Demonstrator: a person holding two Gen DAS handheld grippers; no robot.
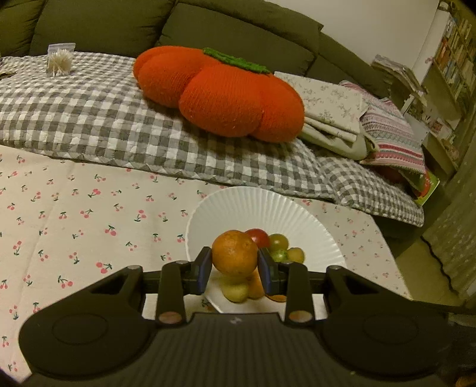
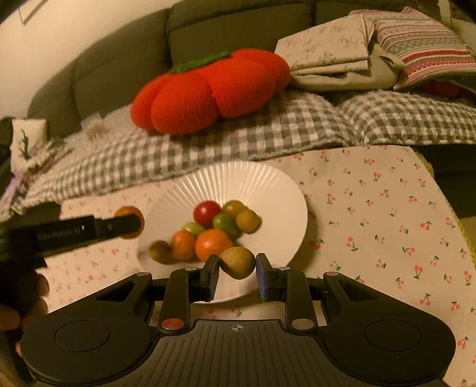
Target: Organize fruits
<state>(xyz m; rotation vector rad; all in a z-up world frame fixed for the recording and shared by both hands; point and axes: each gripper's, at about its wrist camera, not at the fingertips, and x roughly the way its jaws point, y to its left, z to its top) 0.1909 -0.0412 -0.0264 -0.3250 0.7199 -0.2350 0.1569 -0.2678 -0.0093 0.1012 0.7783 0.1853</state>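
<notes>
A white ribbed plate (image 1: pixel 261 208) (image 2: pixel 267 190) sits on the cherry-print tablecloth (image 1: pixel 74 226) and holds several small fruits, red (image 2: pixel 206 212), green (image 2: pixel 223 221) and orange (image 2: pixel 212 242). My left gripper (image 1: pixel 235 263) is shut on an orange (image 1: pixel 234 252) above the plate's near-left edge; it shows from the side in the right wrist view (image 2: pixel 128 223). My right gripper (image 2: pixel 237 268) is shut on a brown kiwi (image 2: pixel 237 262) over the plate's near rim.
A grey checked blanket (image 1: pixel 104 119) lies behind the plate with a big red knitted tomato cushion (image 1: pixel 220 92) (image 2: pixel 208 92) on it. Folded cloths (image 1: pixel 336 107) lie to the right, a box of cotton swabs (image 1: pixel 59 61) to the far left. A green sofa (image 1: pixel 119 26) is behind.
</notes>
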